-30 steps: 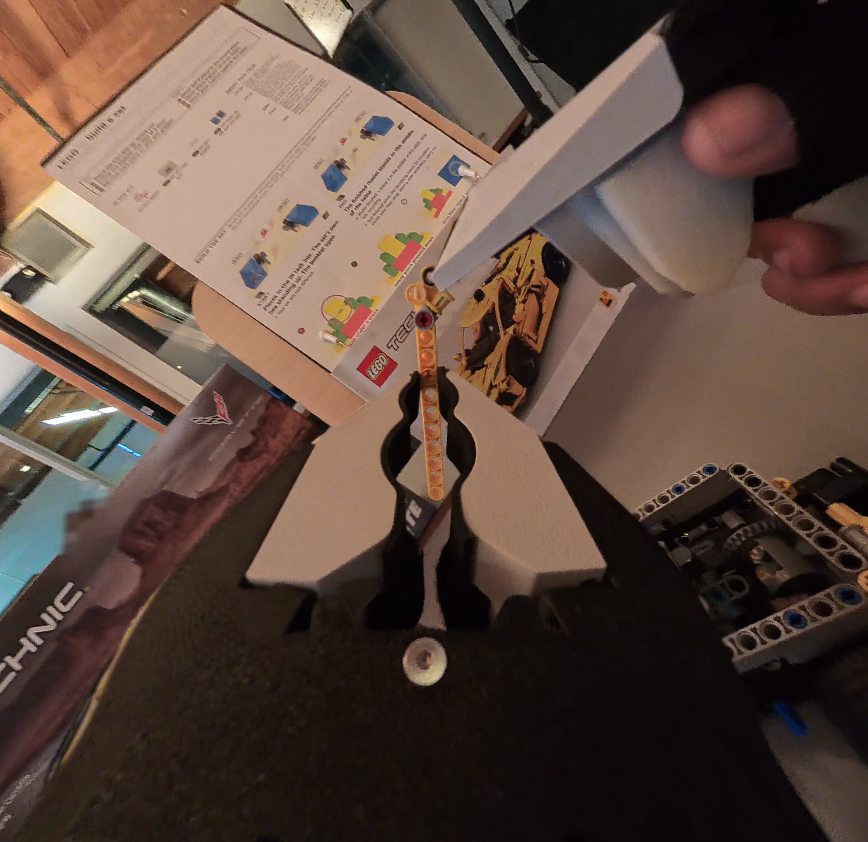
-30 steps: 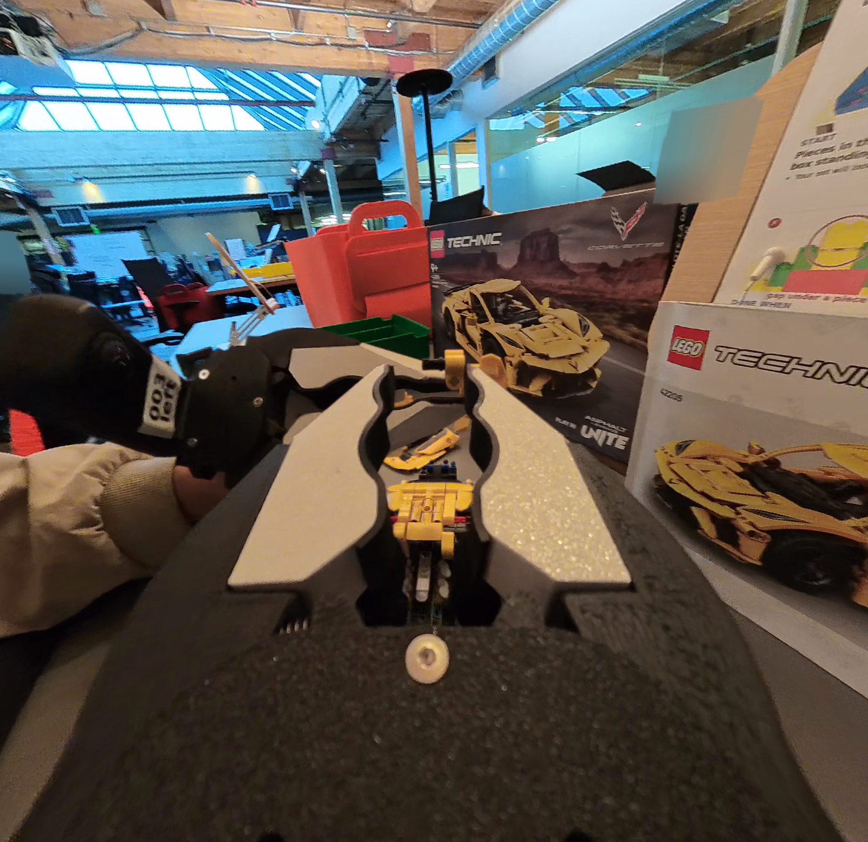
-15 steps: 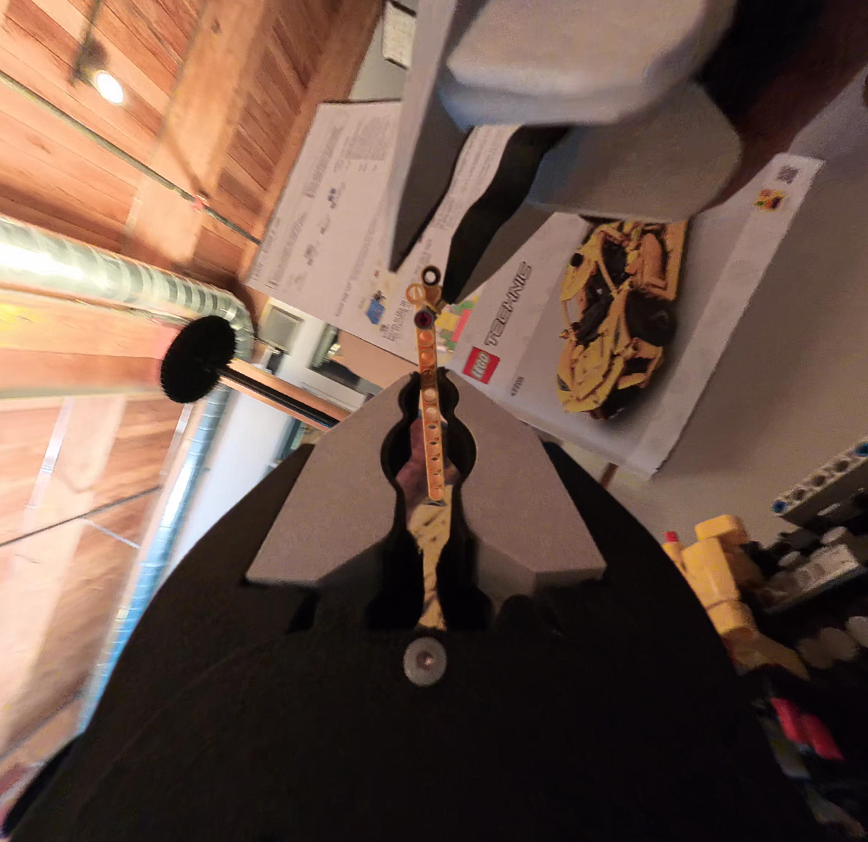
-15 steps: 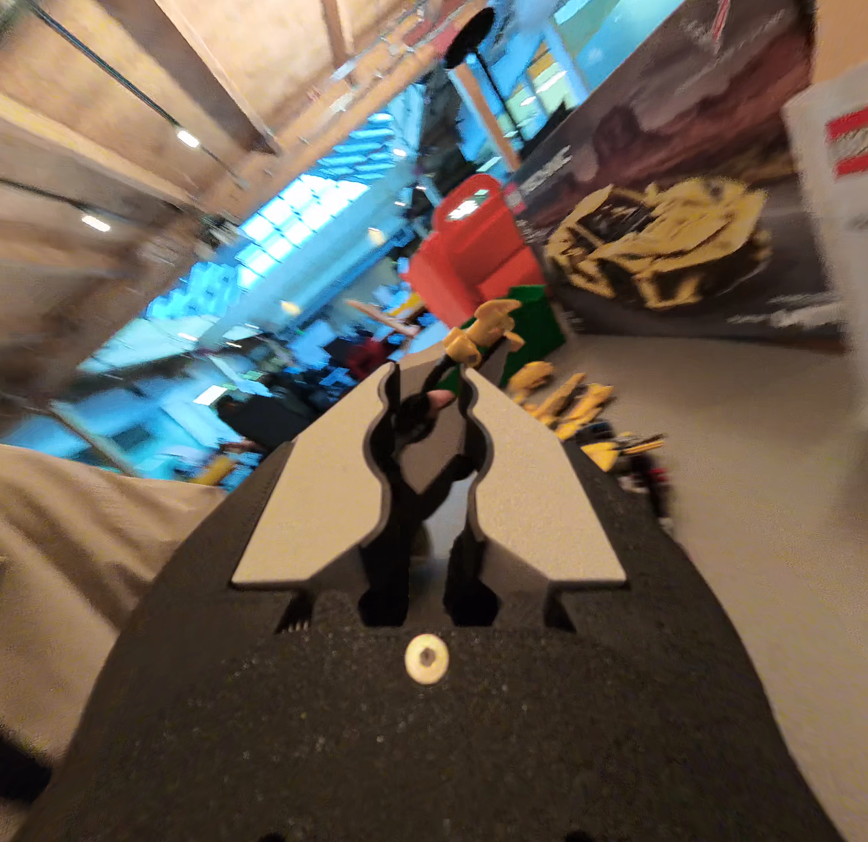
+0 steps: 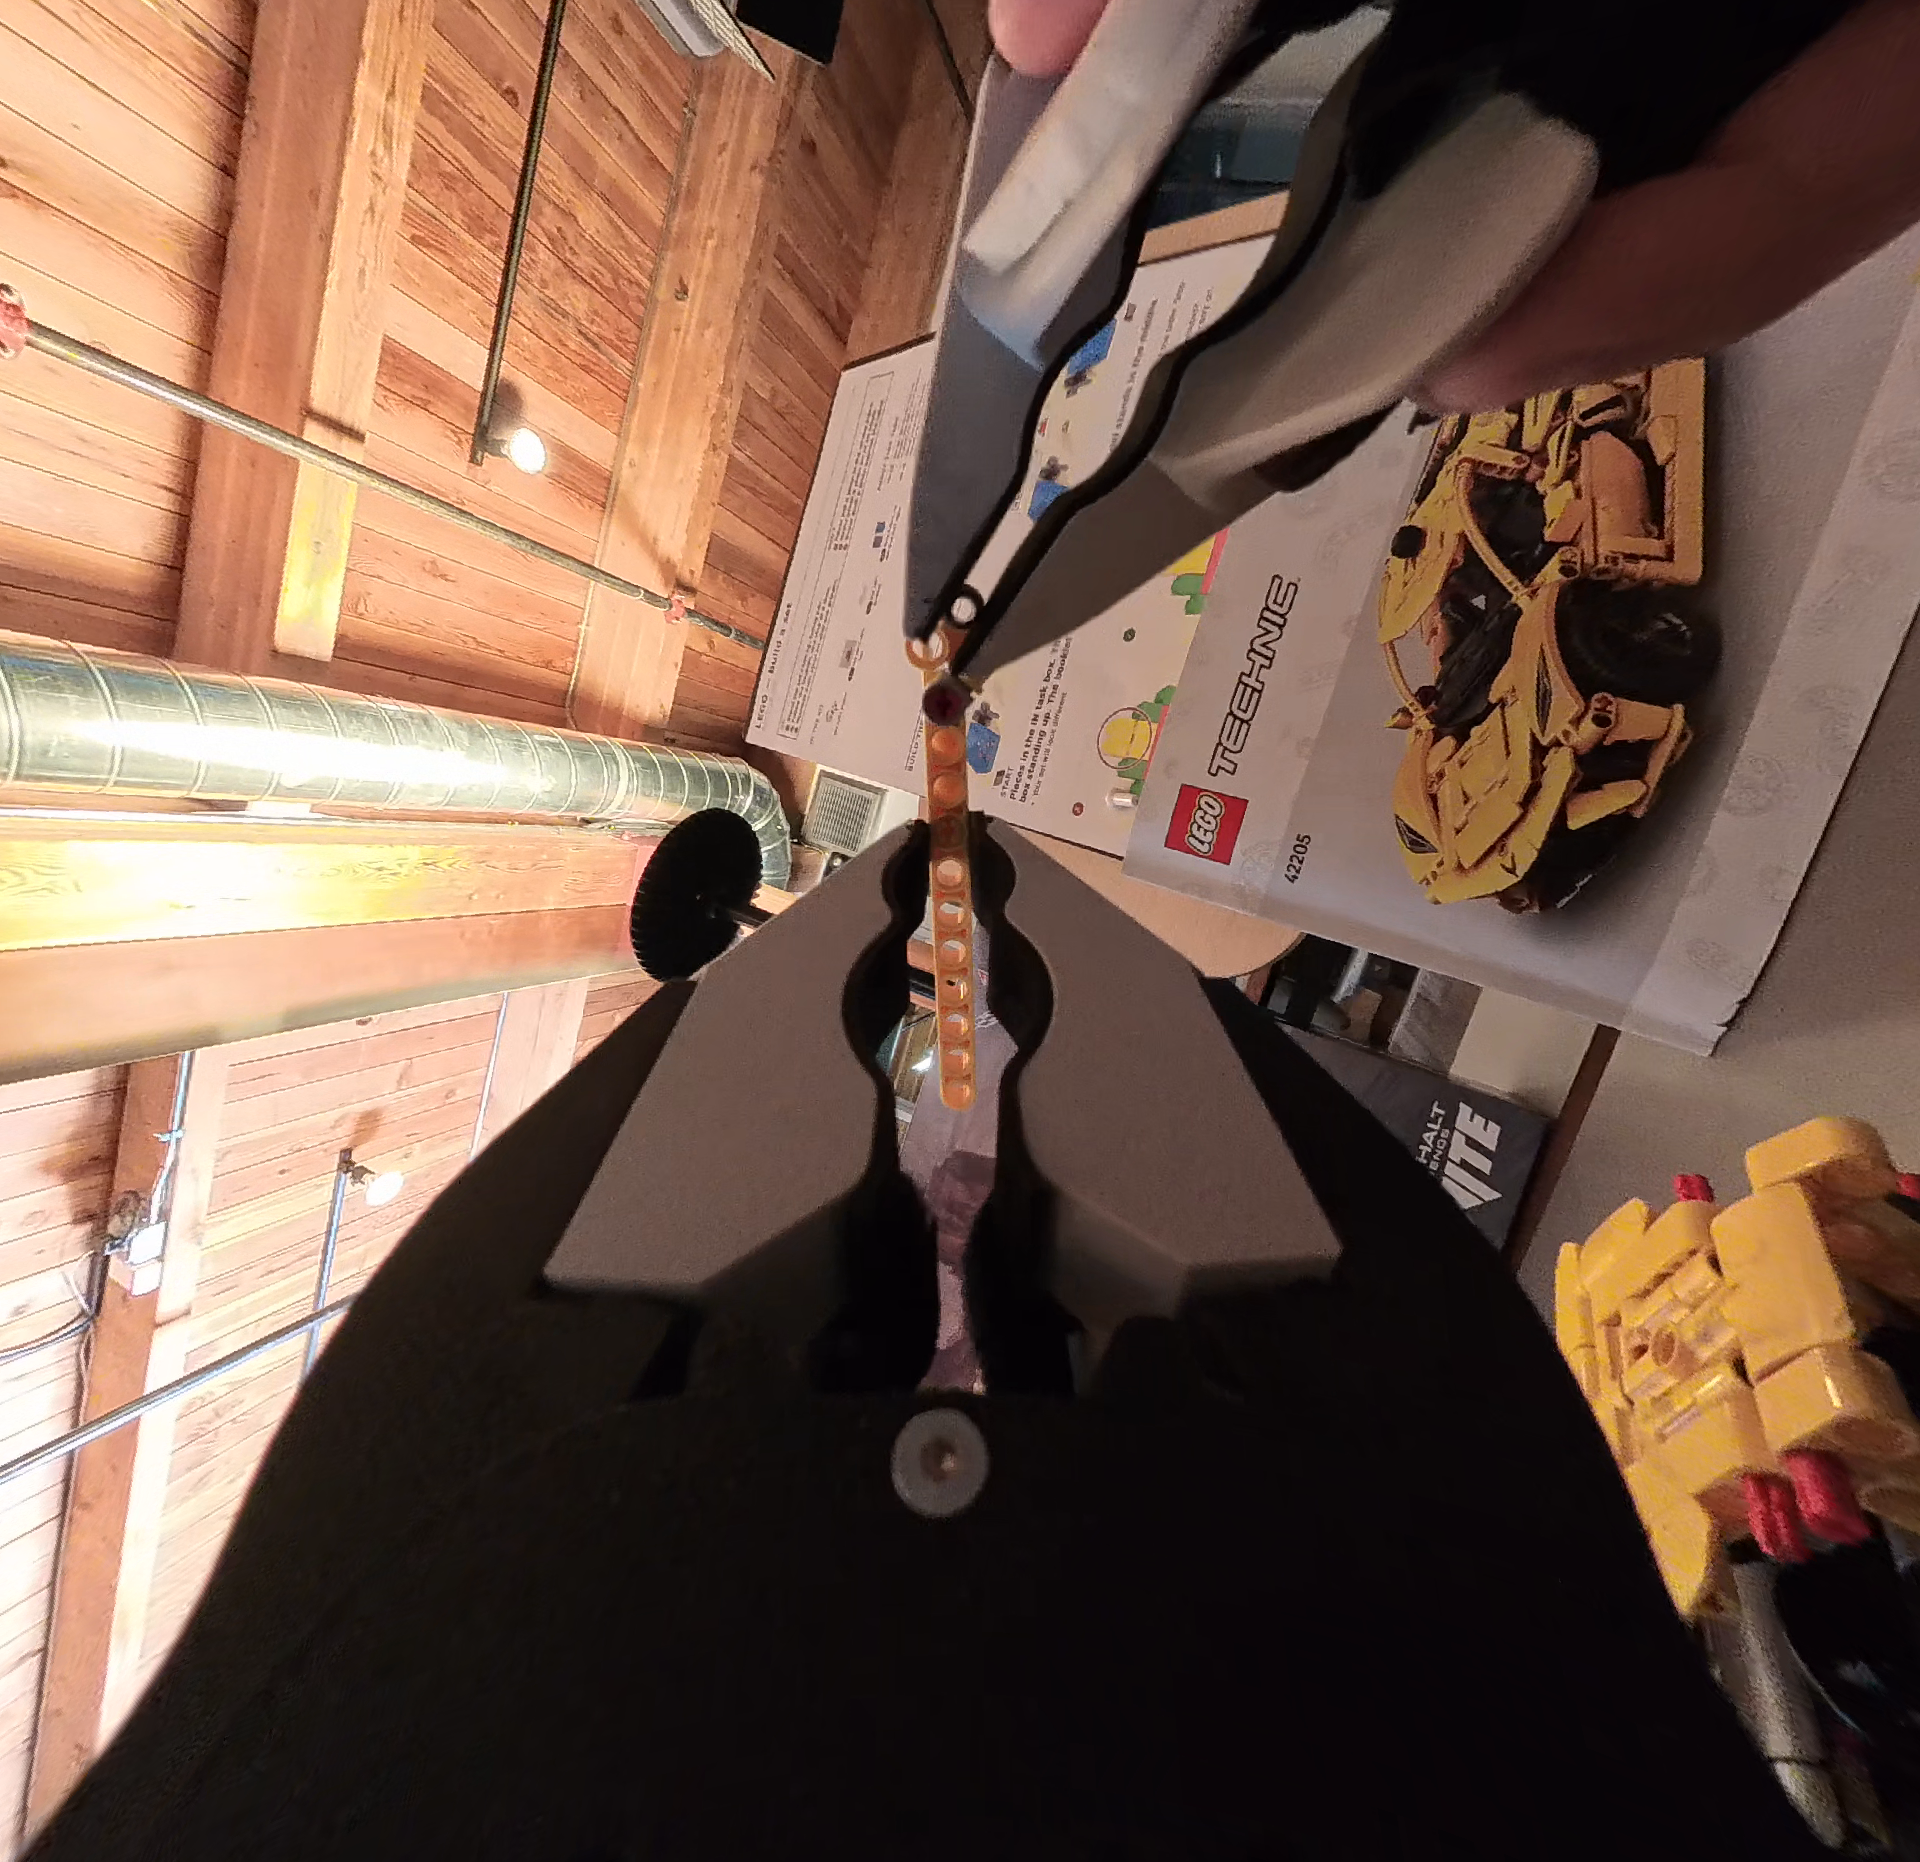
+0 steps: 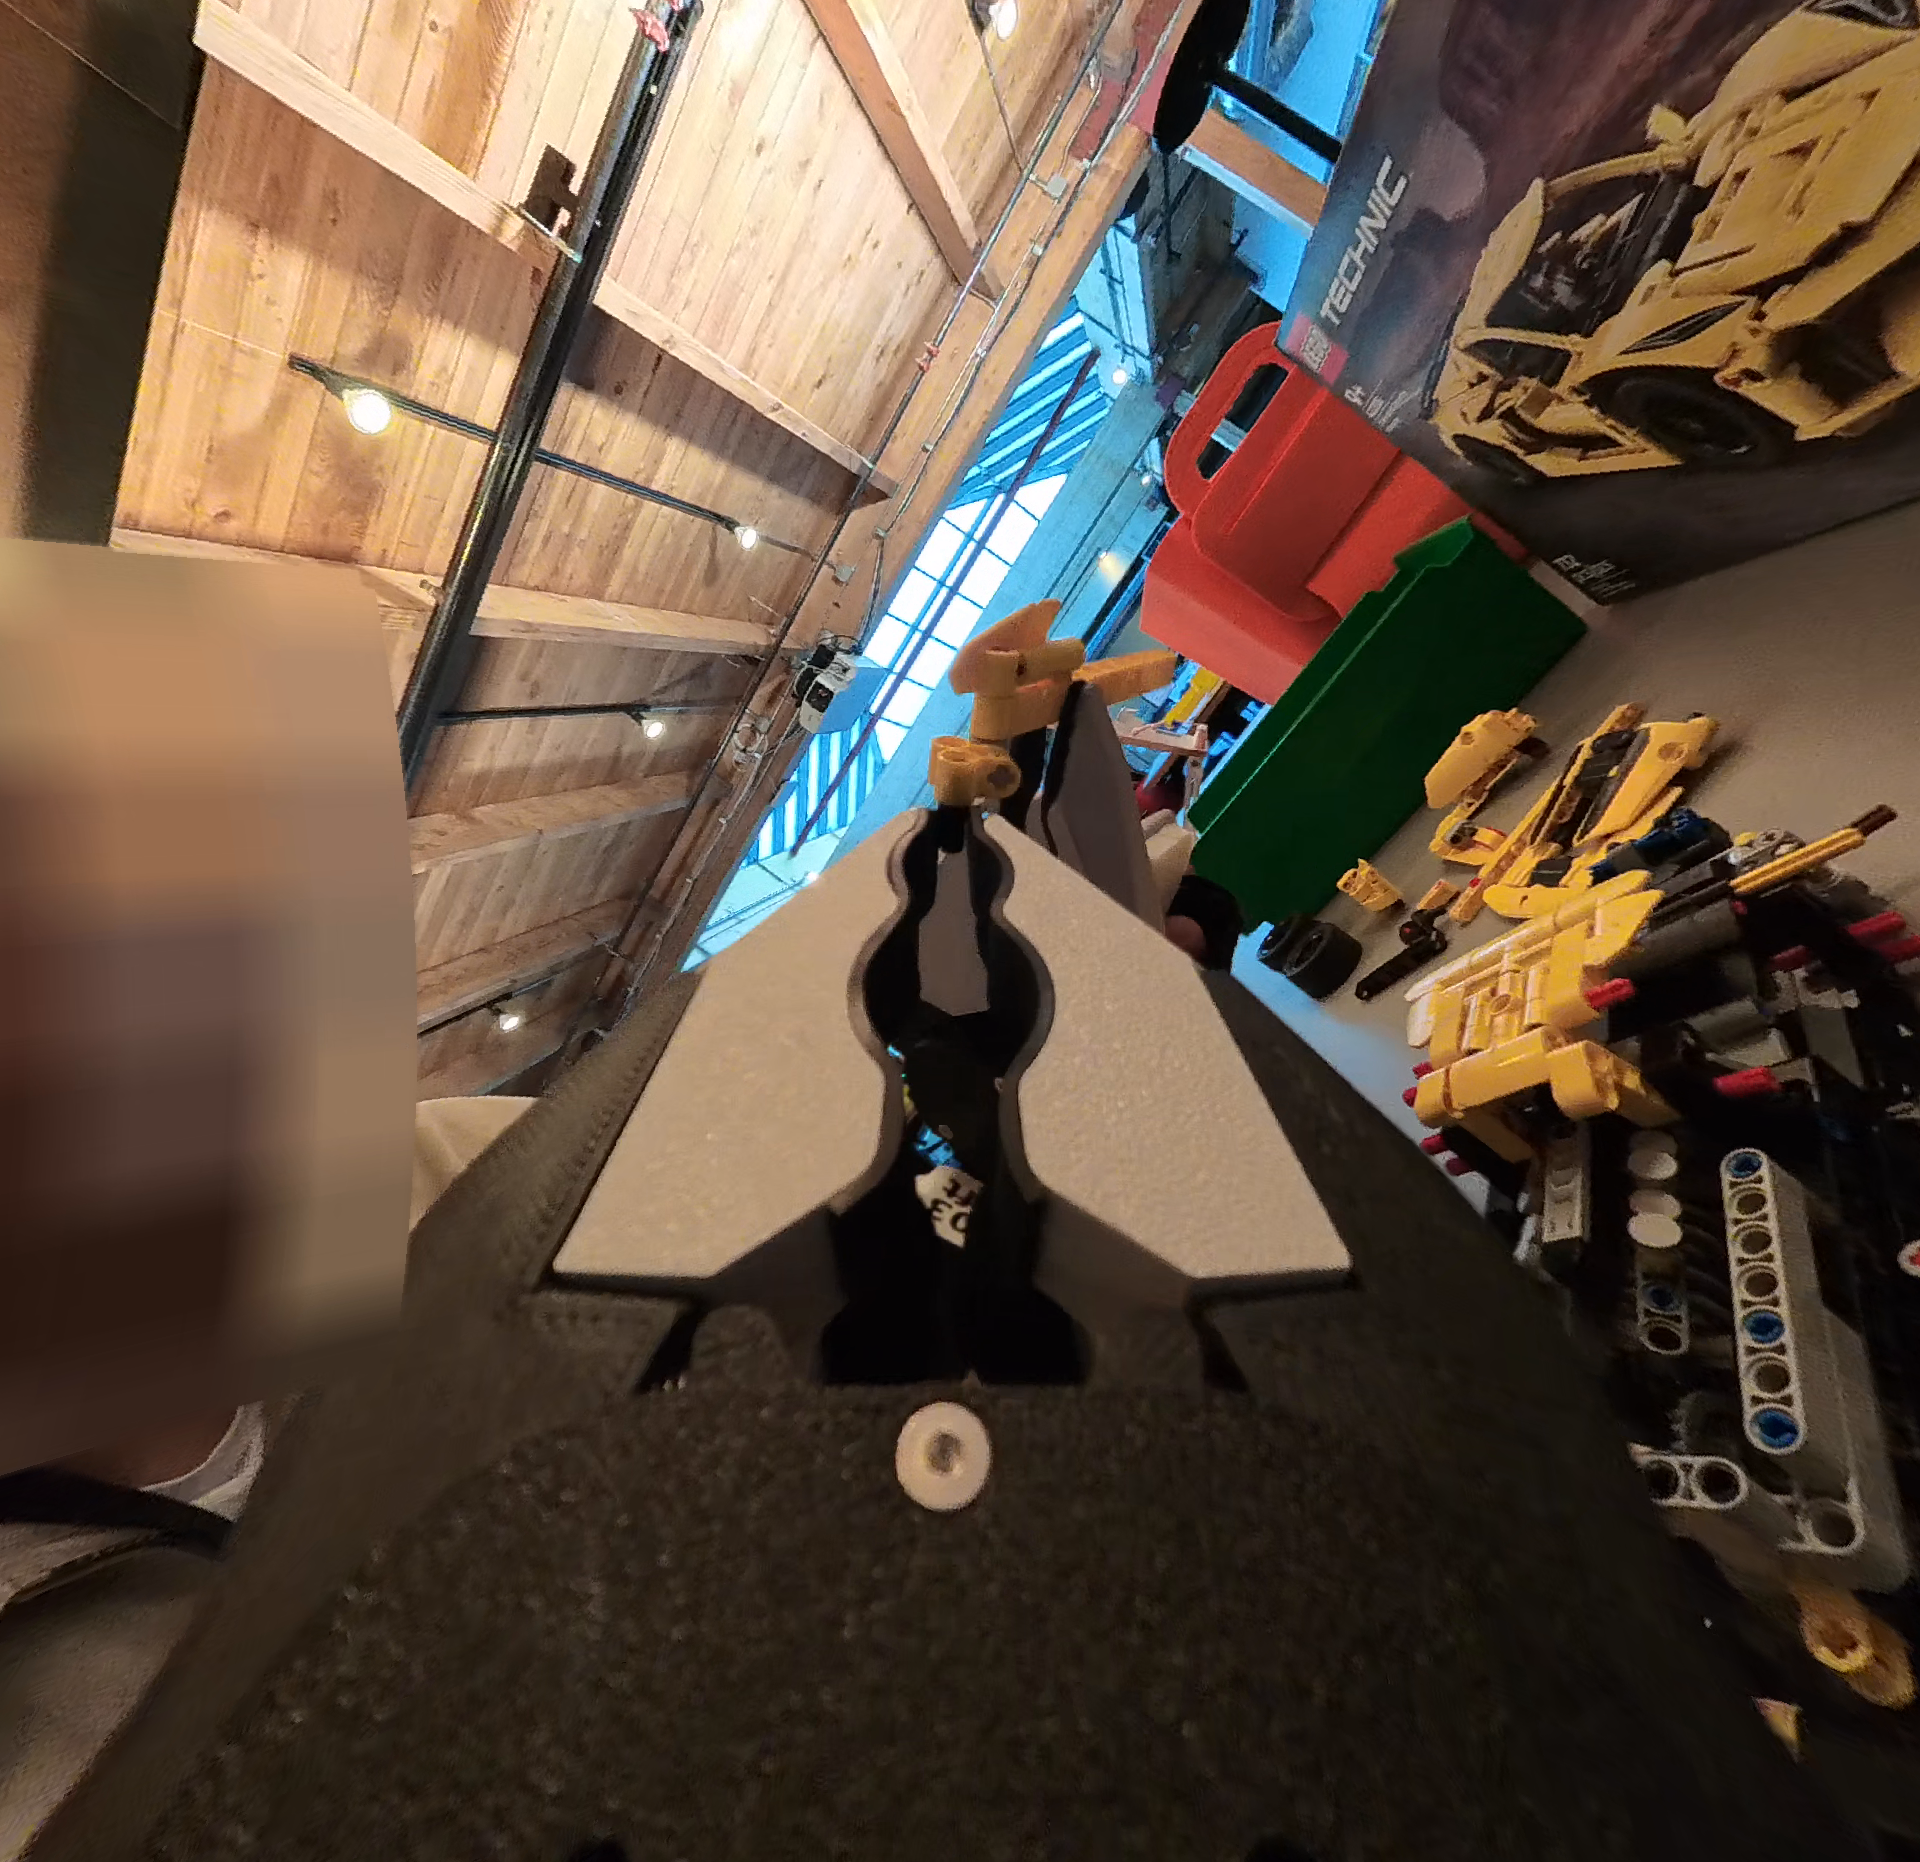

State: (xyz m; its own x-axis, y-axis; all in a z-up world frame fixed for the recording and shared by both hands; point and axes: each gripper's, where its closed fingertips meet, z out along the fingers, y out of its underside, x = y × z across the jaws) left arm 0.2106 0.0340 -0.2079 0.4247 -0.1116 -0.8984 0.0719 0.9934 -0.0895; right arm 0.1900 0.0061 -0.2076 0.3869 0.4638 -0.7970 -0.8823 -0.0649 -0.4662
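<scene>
My left gripper (image 5: 951, 836) is shut on a long orange holed beam (image 5: 951, 939) that points forward. At the beam's far end sit a dark red pin (image 5: 943, 706) and a small yellow connector (image 5: 925, 654). My right gripper (image 5: 956, 617) comes down from above, held by a hand (image 5: 1662, 202), and its tips pinch a small piece at that end. In the right wrist view my right gripper (image 6: 954, 825) is shut on a thin black pin under the yellow connector pieces (image 6: 977, 768). The left gripper's fingers (image 6: 1091, 804) show just behind.
An instruction booklet with a yellow car (image 5: 1455, 721) and a printed sheet (image 5: 862, 565) stand behind. A car box (image 6: 1610, 254), a red container (image 6: 1278, 524) and a green bin (image 6: 1382, 700) are at the right. Loose yellow parts (image 6: 1558, 804), black wheels (image 6: 1309, 950) and a partly built model (image 6: 1662, 1085) lie on the table.
Both grippers have rolled and tilted upward together, so the ceiling now fills the left of each view. They stay joined at the beam's end; both grips are unchanged.
</scene>
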